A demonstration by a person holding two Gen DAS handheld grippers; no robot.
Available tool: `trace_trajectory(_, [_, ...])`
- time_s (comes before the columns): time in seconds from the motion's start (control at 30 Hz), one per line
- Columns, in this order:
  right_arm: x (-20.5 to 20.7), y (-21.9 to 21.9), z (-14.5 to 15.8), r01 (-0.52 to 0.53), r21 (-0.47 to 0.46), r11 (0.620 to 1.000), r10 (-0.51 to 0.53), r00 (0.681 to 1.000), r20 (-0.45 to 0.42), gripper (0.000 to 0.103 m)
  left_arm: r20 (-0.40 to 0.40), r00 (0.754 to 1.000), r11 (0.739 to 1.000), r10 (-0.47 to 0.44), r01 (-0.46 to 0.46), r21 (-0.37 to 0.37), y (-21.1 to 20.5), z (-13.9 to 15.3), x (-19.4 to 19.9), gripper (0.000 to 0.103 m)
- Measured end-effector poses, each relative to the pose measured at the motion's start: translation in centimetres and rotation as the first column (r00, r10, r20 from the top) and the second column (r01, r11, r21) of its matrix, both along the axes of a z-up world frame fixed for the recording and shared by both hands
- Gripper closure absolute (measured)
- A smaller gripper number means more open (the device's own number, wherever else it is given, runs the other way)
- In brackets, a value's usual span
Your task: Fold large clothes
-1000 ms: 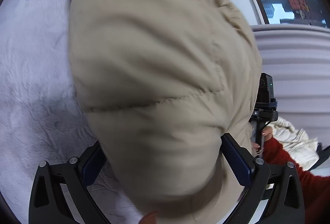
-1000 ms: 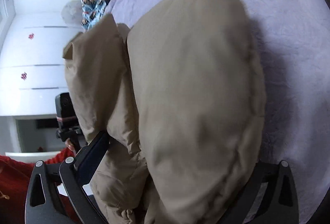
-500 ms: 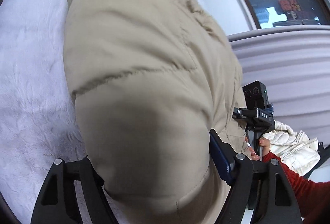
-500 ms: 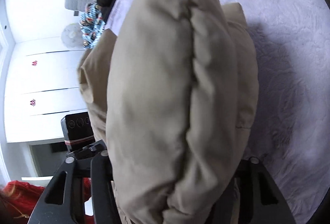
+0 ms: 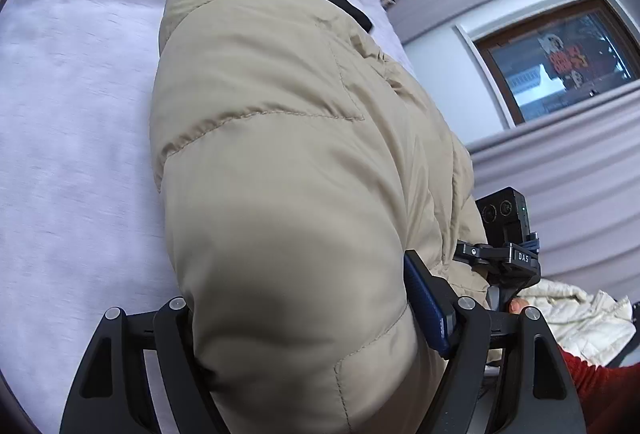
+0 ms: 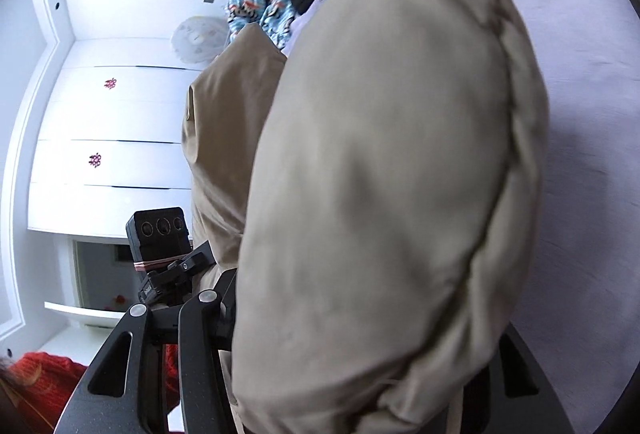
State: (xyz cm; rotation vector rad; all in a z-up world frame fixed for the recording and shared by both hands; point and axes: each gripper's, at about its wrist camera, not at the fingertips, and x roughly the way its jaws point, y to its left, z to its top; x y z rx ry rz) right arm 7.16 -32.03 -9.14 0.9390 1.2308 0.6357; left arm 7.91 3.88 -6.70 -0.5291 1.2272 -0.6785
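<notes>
Hand-held gripper point(image 5: 304, 318) fingertips under beige jacket point(image 5: 280, 154)

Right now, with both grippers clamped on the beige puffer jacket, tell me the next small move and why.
Probably carry the jacket forward and lay its held end down over the part resting on the bed. The left gripper and right gripper each pinch a thick bunch of it, so it looks mid-fold, and the purple cover beside it looks clear.

Both wrist views press close on the beige jacket point(image 5: 288, 170); bed point(image 6: 580, 82) beyond.
</notes>
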Motion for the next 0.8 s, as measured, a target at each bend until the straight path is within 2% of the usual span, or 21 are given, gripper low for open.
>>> trace_trajectory(0.1, [1.7,3.5,-1.0,-0.036,0.012,0.999,0.035,0.999,0.01,0.048,0.001,0.999,0.999,0.047,-0.047,0.017,6.3,-0.3,1.6,0.024])
trace_trajectory(0.2, [3.4,6.9,-2.0,-0.068,0.001,0.998,0.068,0.998,0.005,0.048,-0.017,0.995,0.995,0.097,-0.096,0.035,10.5,-2.1,2.6,0.024])
trace_trajectory(0.33, [5.0,9.8,-4.2,-0.082,-0.083,0.993,0.076,0.994,-0.072,0.045,-0.114,0.978,0.982,0.172,-0.162,0.092,14.3,-6.6,2.7,0.024])
trace_trajectory(0.4, [4.8,10.4,-4.8,-0.084,-0.135,0.987,0.069,0.991,-0.111,0.044,-0.135,0.973,0.978,0.186,-0.171,0.118,15.3,-7.6,2.2,0.024])
trace_trajectory(0.47, [4.0,10.1,-4.8,-0.076,-0.168,0.983,0.055,0.99,-0.13,0.043,-0.111,0.976,0.973,0.189,-0.17,0.156,15.6,-7.3,1.1,0.024])
trace_trajectory(0.57, [2.7,8.5,-3.5,-0.054,-0.235,0.97,0.025,0.992,-0.124,0.043,-0.028,0.978,0.954,0.206,-0.194,0.23,16.2,-5.5,0.5,0.024])
trace_trajectory(0.63, [2.0,7.3,-2.0,-0.023,-0.3,0.954,-0.009,0.995,-0.104,0.043,0.043,0.973,0.937,0.226,-0.23,0.261,14.4,-3.5,0.2,0.024])
trace_trajectory(0.73, [0.8,6.0,0.9,0.05,-0.453,0.89,-0.071,0.997,-0.028,0.043,0.143,0.957,0.907,0.254,-0.287,0.308,13.4,-0.7,2.0,0.024])
trace_trajectory(0.8, [0.5,5.2,3.1,0.102,-0.478,0.872,-0.091,0.995,0.045,0.043,0.173,0.95,0.901,0.26,-0.303,0.309,13.1,0.2,3.5,0.024])
